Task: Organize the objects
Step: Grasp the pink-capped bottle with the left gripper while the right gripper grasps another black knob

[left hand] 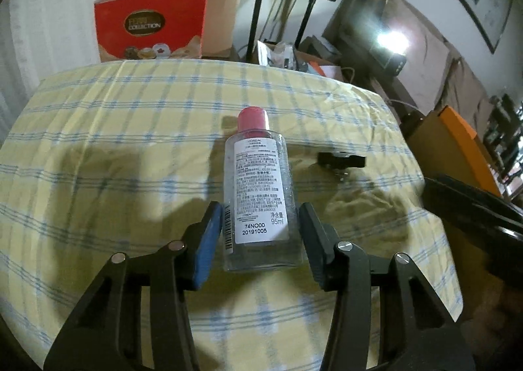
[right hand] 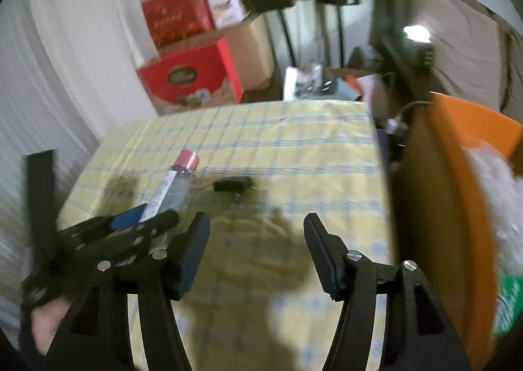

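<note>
Down on the yellow-and-blue checked tablecloth (left hand: 130, 129), we saw a clear bottle (left hand: 258, 194) with a pink cap (left hand: 252, 120) lying flat, its white printed label facing up and its cap pointing toward twelve o'clock. Our left gripper (left hand: 260, 240) had its two fingers either side of the bottle's lower end, the blue pad (left hand: 209, 246) at nine o'clock touching the bottle's edge and the black one at three o'clock right against it; whether they truly squeezed it we could not tell. At two o'clock from the bottle, apart from it, lay a small black clip (left hand: 341, 161). Further right, our right gripper (right hand: 256, 256) hung over bare cloth with its fingers spread and nothing between them. At its three o'clock stood an orange bin (right hand: 457, 174) beside the table. That view was blurred.
</note>
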Demonstrator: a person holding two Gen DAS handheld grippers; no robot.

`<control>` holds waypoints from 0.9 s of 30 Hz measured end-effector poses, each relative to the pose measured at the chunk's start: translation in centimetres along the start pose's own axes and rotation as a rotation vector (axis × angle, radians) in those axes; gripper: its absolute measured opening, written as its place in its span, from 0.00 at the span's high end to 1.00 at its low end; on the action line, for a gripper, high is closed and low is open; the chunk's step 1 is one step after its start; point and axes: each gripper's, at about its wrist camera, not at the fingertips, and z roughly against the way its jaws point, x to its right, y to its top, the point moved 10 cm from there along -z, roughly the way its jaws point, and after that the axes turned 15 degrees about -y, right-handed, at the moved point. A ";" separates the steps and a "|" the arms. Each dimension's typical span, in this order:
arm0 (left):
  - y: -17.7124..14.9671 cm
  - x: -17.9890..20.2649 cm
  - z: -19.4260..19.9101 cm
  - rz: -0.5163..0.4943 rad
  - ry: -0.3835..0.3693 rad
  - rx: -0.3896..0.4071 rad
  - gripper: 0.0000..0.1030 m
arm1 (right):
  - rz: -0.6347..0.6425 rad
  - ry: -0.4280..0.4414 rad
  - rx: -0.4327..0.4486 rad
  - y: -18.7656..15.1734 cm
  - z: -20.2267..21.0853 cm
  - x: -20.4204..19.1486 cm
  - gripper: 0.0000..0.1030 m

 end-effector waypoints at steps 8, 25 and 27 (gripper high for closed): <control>-1.0 -0.3 -0.3 -0.024 0.030 -0.018 0.56 | 0.088 -0.064 -0.060 0.7 -6.8 -3.4 0.52; 0.3 -1.2 1.5 0.009 -0.081 0.048 0.58 | 0.053 -0.075 0.048 0.1 -1.5 -0.7 0.65; 0.1 -1.1 2.8 -0.002 -0.096 0.064 0.58 | 0.056 -0.074 0.064 -0.5 0.0 -0.9 0.65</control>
